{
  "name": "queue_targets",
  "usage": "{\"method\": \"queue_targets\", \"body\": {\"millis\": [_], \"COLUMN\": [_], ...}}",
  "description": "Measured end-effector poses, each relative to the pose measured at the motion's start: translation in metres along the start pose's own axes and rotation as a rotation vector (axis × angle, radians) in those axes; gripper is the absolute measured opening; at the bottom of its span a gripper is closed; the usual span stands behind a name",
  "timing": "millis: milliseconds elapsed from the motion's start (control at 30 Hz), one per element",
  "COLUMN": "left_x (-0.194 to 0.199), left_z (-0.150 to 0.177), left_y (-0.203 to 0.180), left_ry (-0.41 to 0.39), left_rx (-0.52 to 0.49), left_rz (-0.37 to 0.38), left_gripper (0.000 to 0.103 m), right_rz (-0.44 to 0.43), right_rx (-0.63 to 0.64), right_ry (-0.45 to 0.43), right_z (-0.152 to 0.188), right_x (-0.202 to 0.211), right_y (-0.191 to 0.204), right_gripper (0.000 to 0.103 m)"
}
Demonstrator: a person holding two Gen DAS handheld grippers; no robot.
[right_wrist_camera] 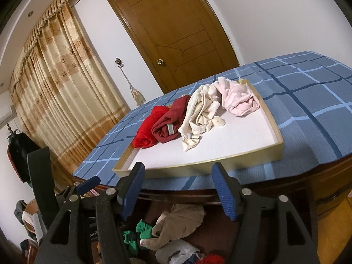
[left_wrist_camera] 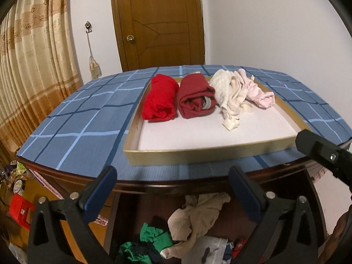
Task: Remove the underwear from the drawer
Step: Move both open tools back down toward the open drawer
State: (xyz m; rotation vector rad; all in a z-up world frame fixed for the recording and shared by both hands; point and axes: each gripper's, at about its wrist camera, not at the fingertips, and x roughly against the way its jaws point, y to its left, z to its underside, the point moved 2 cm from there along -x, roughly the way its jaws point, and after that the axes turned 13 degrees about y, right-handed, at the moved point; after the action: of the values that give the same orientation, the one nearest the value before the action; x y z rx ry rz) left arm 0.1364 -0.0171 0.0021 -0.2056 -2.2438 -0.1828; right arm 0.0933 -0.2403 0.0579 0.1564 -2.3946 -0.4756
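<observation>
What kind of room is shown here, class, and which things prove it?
Probably a bedroom: a bed with a blue checked sheet, an open drawer of loose clothes below it, and long curtains.

Open drawer (left_wrist_camera: 132, 231) below the grippers cut off by the bottom edge, green garment (left_wrist_camera: 151, 239) partly hidden behind left gripper (left_wrist_camera: 173, 189) fingers, beige garment (right_wrist_camera: 176, 222) half covered beneath right gripper (right_wrist_camera: 178, 189).

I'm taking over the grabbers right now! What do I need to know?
Left gripper: open, holding nothing.
Right gripper: open, holding nothing.
Both hover over the open drawer below the bed edge.
Done: four pieces already lie in the tray on the bed: red roll, dark red roll, cream piece, pink piece.
Left: beige piece, green piece and more in the drawer.
</observation>
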Motion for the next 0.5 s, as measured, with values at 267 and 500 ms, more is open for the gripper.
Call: {"method": "queue_targets", "body": {"millis": [267,500], "left_x": [0.008,0.014], "left_z": [0.015,0.028], "left_y": [0.0,0.004], "left_ry": [0.004,0.018], "left_rx": [-0.013,-0.019], "left_rz": [0.004,0.009], "left_gripper": [0.103,0.103], "right_rz": [-0.001,0.004], "right_rx": [0.022,0.019], "right_ry": [0.03,0.068], "right_z": [0.017,0.031], "right_x": [0.01,0.013], "right_y": [0.008,0.007], "right_gripper": [0.066,0.066]}}
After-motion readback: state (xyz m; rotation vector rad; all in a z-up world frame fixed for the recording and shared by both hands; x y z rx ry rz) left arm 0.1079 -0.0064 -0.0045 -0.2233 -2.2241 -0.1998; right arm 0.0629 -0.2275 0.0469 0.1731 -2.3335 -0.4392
